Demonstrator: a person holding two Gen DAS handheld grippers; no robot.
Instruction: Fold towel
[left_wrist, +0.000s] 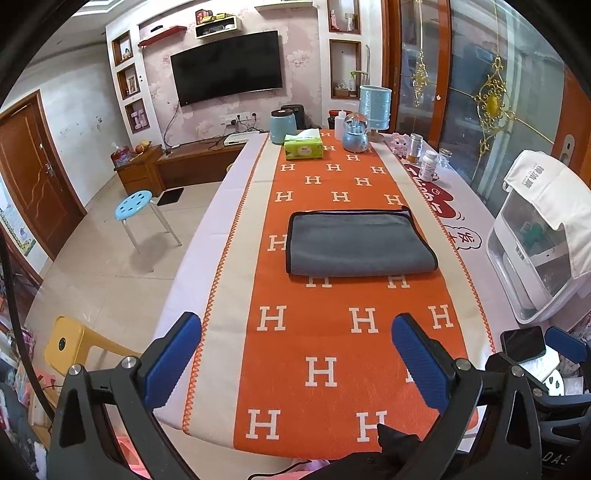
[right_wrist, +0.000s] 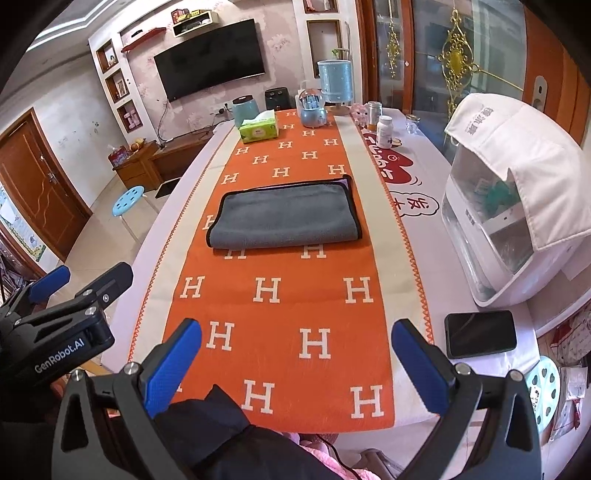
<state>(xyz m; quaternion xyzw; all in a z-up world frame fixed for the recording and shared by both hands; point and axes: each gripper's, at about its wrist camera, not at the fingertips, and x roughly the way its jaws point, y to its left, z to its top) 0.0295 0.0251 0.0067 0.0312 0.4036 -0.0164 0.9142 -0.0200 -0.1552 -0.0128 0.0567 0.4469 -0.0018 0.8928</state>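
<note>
A grey towel (left_wrist: 360, 243) with black trim lies folded flat on the orange H-pattern runner (left_wrist: 325, 347) in the middle of the table; it also shows in the right wrist view (right_wrist: 284, 218). My left gripper (left_wrist: 295, 354) is open and empty, held over the near end of the table, well short of the towel. My right gripper (right_wrist: 295, 354) is open and empty too, near the table's front edge. The left gripper (right_wrist: 48, 291) also shows at the left of the right wrist view.
A green tissue box (right_wrist: 258, 127), blue jars (right_wrist: 313, 110), a blue lamp (right_wrist: 334, 86) and pill bottles (right_wrist: 384, 129) stand at the table's far end. A white appliance (right_wrist: 509, 206) under a cloth sits at right, a black phone (right_wrist: 480, 332) near it. A blue stool (left_wrist: 138, 205) stands left.
</note>
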